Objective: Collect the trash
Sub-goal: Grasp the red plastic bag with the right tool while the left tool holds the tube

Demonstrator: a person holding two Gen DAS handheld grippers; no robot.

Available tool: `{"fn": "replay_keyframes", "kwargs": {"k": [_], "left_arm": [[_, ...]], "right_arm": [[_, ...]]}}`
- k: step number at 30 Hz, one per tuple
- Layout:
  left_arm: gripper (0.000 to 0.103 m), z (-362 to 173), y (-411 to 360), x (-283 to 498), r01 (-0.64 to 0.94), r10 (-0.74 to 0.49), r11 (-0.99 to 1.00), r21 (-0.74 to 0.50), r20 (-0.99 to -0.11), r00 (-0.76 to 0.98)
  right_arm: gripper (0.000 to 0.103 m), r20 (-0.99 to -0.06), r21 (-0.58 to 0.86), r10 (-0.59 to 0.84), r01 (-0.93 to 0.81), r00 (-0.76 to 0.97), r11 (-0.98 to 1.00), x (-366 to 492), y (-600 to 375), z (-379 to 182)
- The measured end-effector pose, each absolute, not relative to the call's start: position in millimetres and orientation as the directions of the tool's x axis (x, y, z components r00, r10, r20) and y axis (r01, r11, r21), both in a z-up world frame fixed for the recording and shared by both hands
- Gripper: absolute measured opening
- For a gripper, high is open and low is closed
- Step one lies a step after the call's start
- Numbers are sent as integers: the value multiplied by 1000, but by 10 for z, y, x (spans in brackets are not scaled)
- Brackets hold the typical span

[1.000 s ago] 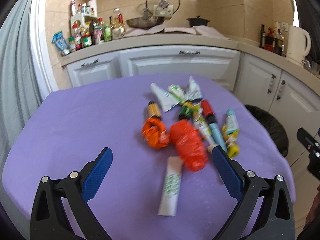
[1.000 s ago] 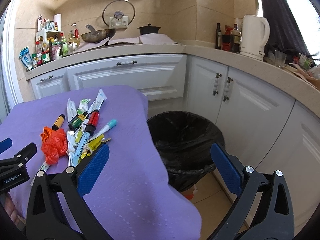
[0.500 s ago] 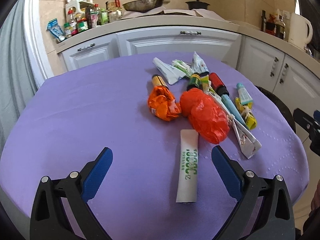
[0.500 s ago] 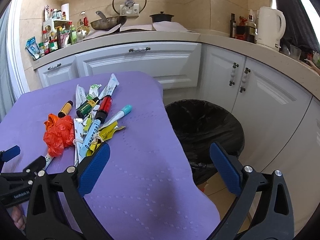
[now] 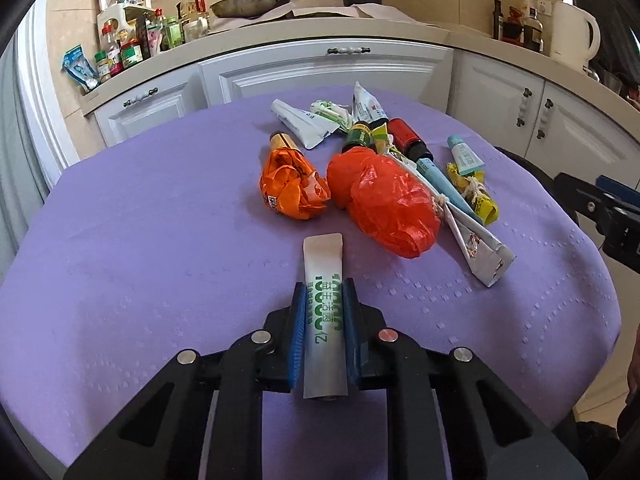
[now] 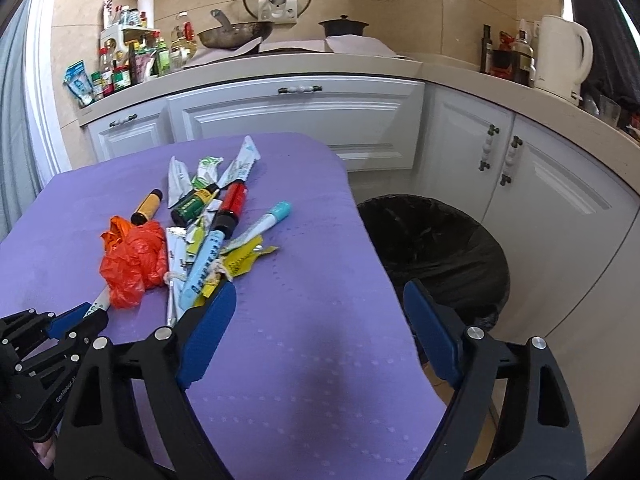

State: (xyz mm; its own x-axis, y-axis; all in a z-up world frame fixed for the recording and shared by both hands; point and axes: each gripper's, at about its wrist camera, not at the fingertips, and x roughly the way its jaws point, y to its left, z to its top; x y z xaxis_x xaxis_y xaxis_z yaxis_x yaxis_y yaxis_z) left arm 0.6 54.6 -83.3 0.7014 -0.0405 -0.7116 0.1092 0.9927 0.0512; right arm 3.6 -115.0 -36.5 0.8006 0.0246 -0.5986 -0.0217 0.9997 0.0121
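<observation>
- The left gripper [image 5: 323, 312] is seen at the bottom centre of the left wrist view; its jaws are closed on a long white sachet with green print [image 5: 322, 280], which lies on the purple cloth-covered counter [image 5: 160, 240].
- The far end of the sachet is seen sticking out beyond the blue pads [image 5: 298, 328] toward the middle of the frame.
- Just beyond the sachet, a crumpled red plastic bag [image 5: 384, 204] is seen right of centre, with a crumpled orange wrapper [image 5: 290, 188] to its left, the two almost touching.
- Behind and to the right of them, a heap of small bottles, tubes and flattened packets [image 5: 400, 148] is spread on the cloth.
- In the right wrist view, the right gripper [image 6: 320, 312] is held over bare purple cloth at the lower centre; its jaws are closing, still wide apart, and nothing is between them.
- The same heap of trash is seen in the left middle of that frame, just beyond the left blue pad.
- A round bin lined with a black bag [image 6: 432, 248] stands on the floor at the right middle, beside the counter's edge, in front of white cabinets [image 6: 300, 120].
</observation>
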Motion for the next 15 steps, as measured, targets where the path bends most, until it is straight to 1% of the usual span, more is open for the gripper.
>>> {"fn": "replay_keyframes", "kwargs": {"k": [5,9,15], "left_arm": [[18,-772,669,-34,84,-32,996,39,-703,710],[18,-695,874,-42,26,11,999,44,-684,730],[18,-664,1326,15,-83,84,996,34,-684,725]], "right_arm": [[80,-595,14,57,-60,801,998,62,-1009,-326],[79,-586,17,96,-106,805,994,101,-828,-259],[79,-580,9,166,-197,798,980,154,-419,-205]]}}
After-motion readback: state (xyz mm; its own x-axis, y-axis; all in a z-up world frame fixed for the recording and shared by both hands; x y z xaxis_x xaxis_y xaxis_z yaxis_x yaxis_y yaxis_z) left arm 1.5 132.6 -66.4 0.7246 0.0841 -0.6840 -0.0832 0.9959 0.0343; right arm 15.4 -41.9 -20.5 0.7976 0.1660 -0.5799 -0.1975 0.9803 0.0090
